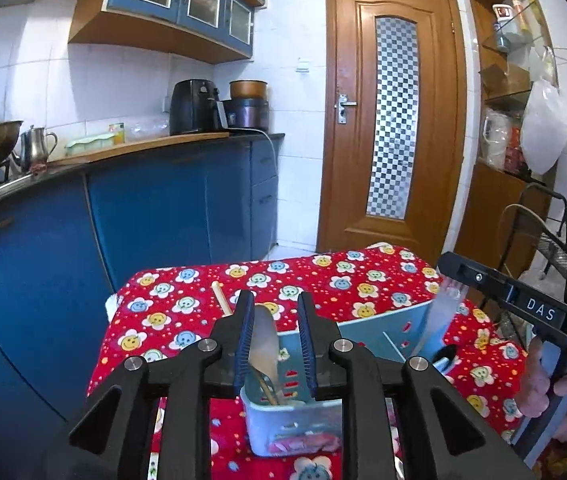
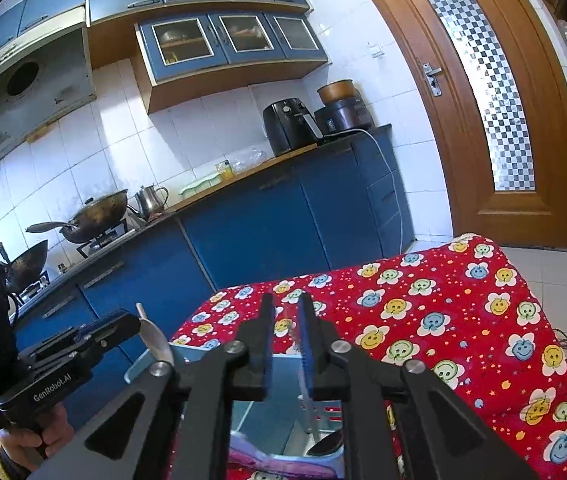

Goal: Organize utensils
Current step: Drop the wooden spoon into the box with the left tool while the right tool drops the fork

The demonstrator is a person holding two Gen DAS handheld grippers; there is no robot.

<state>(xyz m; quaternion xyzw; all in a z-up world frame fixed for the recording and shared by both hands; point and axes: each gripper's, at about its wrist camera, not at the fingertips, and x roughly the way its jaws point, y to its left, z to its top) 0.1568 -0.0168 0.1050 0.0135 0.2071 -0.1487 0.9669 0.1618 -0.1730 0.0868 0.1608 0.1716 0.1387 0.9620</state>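
Ok, L gripper [image 1: 273,300]: jaws slightly apart, pads not clamping. Wooden spoon [image 1: 264,336] stands betw. the pads, bowl up and leaning onto the left-hand pad, w/ a clear gap on the other side. Spoon handle goes down into the near end compartment of the blue caddy [image 1: 379,332].

R gripper [image 2: 285,300]: jaws also a bit apart, visible gap betw. pads. A thin metal utensil [image 2: 310,416] lies along the right-hand pad and its lower end drops inside the caddy. It is blurred, so can't tell fork or knife, but it isn't pinched from both sides. From the L wrist cam the R gripper hangs over the caddy's far right end, w/ the person's right hand [image 1: 543,384] on its grip. From the R wrist cam the left hand [image 2: 39,440] shows on the L gripper's handle, left of the caddy.

A dark rounded utensil [image 2: 323,446] also sits inside the caddy, near the metal one. A wooden stick [image 1: 221,298] pokes up just behind the caddy's left end.

Caddy sits on a red flower-print tablecloth [image 1: 323,280]. Beyond the caddy: blue base cabinets [image 1: 163,208] w/ a black air fryer [image 1: 195,108] on the counter. Wok [image 2: 99,212] and metal kettle [image 2: 151,198] are further left along that counter. Wooden door [image 1: 391,120] is behind the caddy, to the right.
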